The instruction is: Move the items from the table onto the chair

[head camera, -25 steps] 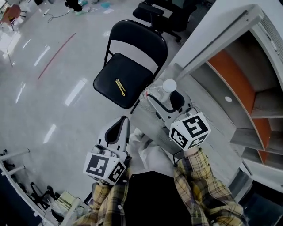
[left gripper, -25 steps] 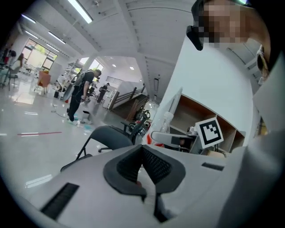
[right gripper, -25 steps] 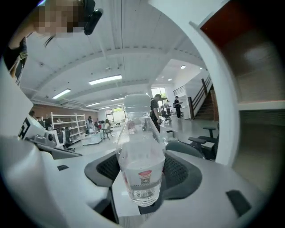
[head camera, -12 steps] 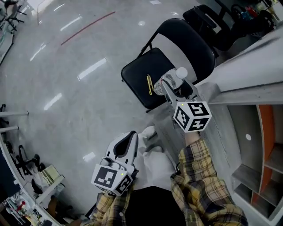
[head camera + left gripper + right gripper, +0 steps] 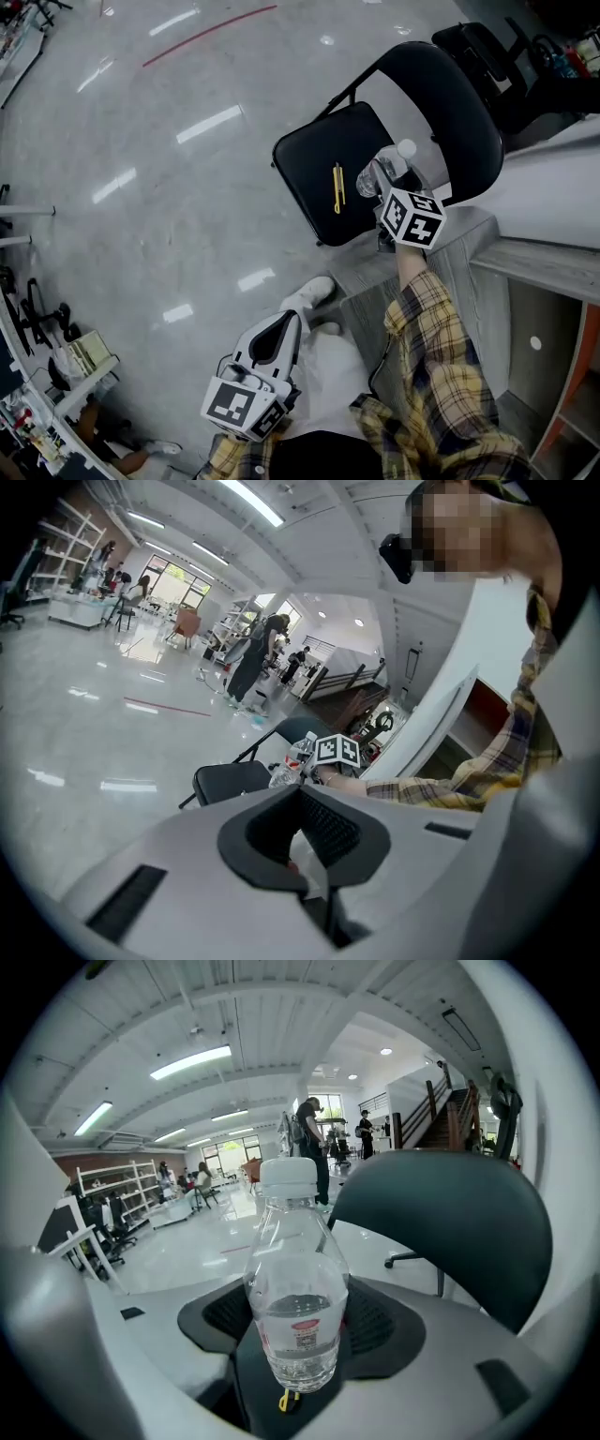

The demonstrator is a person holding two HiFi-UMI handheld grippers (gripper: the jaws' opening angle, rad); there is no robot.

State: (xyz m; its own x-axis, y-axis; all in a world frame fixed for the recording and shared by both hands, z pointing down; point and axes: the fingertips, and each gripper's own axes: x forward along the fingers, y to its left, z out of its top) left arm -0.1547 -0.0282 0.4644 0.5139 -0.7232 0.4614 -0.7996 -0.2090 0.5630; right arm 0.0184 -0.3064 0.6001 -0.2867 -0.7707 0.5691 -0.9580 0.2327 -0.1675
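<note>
The right gripper [image 5: 389, 187] has its jaws clamped on a clear plastic water bottle with a white cap [image 5: 375, 173]. It grips the bottle low on its body, probably so the bottle rides upright and can be stood on its base. The bottle hangs over the right part of the black folding chair's seat [image 5: 314, 150], clear of the grey wood-grain table top [image 5: 478, 272] on the near right. Whether its base touches the seat cannot be told.

A slim yellow item [image 5: 337, 187] lies on the seat just left of the bottle, and the curved backrest [image 5: 459, 103] closes off the far right, so the free room is the narrow strip between them. The seat's left half is open.

The left gripper [image 5: 281, 328] hangs near the person's body over the glossy floor [image 5: 141, 234], with its jaws together and nothing between them.
</note>
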